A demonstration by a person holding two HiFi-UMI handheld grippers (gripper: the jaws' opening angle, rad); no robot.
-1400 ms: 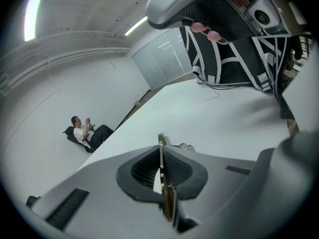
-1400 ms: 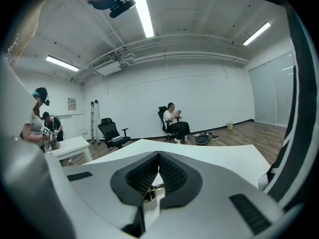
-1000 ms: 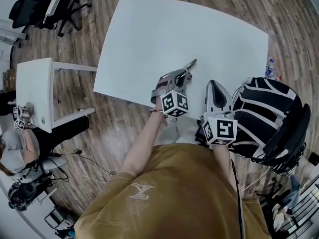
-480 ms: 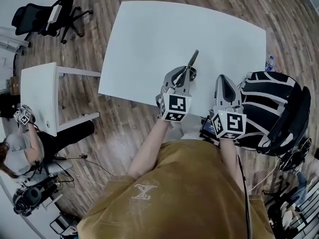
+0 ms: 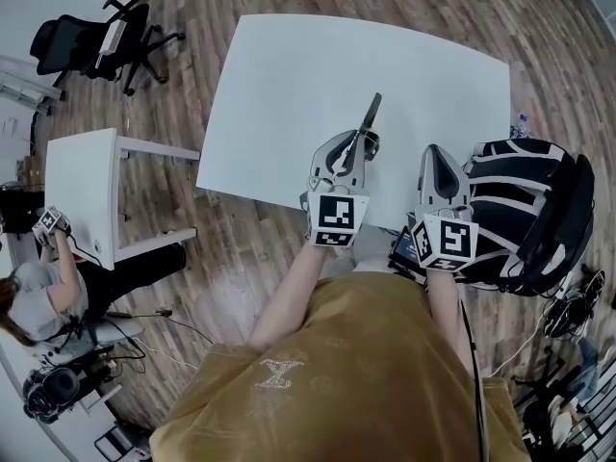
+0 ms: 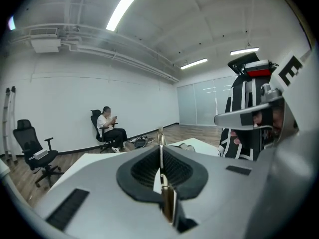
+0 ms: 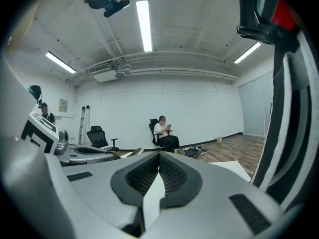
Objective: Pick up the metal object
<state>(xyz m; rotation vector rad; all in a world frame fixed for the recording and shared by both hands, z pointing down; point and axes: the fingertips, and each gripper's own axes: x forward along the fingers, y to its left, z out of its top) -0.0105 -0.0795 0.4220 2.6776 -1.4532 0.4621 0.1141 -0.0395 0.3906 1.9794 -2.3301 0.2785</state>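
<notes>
The metal object (image 5: pixel 371 115) is a thin, dark rod-like tool. It sticks out forward over the white table (image 5: pixel 289 85), and my left gripper (image 5: pixel 358 144) is shut on its near end. In the left gripper view the metal object (image 6: pixel 160 156) runs as a thin upright strip between the closed pads, with a brass-coloured part near the camera. My right gripper (image 5: pixel 434 152) is just to the right, over the table's near right corner. Its jaws are shut, and the right gripper view shows the right gripper (image 7: pixel 159 157) with nothing between its pads.
A black and white backpack (image 5: pixel 525 210) stands just right of the table, close to my right gripper. A bottle (image 5: pixel 521 123) lies on the wooden floor beyond it. A small white table (image 5: pixel 82 191), an office chair (image 5: pixel 87 41) and a seated person (image 5: pixel 38 287) are far left.
The metal object in my left gripper has swung from slanting right to pointing nearly straight away from me. Both grippers sit slightly further right and forward in the head view.
</notes>
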